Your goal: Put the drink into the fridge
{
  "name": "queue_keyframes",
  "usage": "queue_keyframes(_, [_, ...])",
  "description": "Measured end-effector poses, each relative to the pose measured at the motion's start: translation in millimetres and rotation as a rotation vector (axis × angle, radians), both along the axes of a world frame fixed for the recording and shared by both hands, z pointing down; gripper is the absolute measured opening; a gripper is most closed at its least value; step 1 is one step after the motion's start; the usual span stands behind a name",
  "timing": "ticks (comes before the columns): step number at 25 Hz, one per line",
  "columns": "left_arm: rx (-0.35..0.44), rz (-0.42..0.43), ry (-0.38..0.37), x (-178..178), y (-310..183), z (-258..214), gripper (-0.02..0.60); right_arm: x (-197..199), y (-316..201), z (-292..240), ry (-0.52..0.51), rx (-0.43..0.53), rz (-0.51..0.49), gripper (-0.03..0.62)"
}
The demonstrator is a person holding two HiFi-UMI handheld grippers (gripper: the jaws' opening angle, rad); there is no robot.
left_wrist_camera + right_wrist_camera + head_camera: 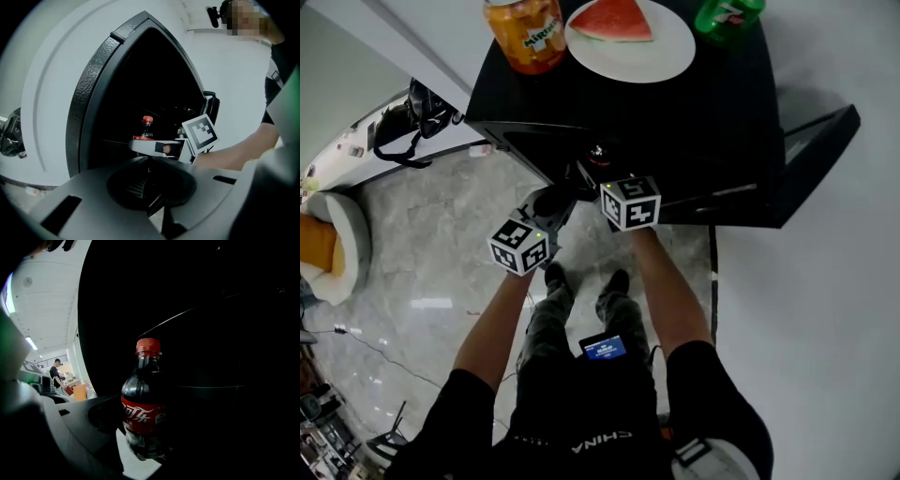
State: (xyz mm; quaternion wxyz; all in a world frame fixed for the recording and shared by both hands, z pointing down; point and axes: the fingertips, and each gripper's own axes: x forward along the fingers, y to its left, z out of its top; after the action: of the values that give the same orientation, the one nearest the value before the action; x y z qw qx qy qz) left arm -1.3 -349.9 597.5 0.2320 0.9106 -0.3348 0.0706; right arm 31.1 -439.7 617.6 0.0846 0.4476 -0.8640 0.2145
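Note:
A small cola bottle (143, 413) with a red cap and red label stands upright in the dark inside of the black fridge (694, 122). My right gripper (140, 446) is shut on its lower body, and the far jaw is lost in the dark. In the head view the right gripper (596, 161) reaches into the fridge front, under its marker cube. From the left gripper view the bottle's cap (147, 120) shows deep in the opening. My left gripper (551, 202) hangs just outside the opening, to the left, its jaws (150, 162) shut on nothing.
The fridge door (817, 150) hangs open to the right. On the fridge top stand an orange soda bottle (525, 34), a white plate (670, 52) with a watermelon slice and a green bottle (727, 13). A marble floor lies below, and a white wall is at the right.

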Motion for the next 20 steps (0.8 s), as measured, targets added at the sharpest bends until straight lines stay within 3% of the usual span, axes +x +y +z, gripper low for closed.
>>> queue_keyframes(10, [0.014,-0.105,-0.031,-15.4,-16.9,28.5,0.023,-30.8,-45.3,28.3,0.075,0.071,0.000,0.301])
queue_keyframes(14, [0.022,-0.172,-0.051,-21.8,-29.9,37.7,0.023,-40.4,-60.2,26.3,0.053,0.107,-0.002,0.301])
queue_keyframes(20, [0.018,-0.205,-0.036,-18.5,-36.3,46.5,0.023,-45.0,-77.1,26.9,0.079,0.165,-0.006,0.301])
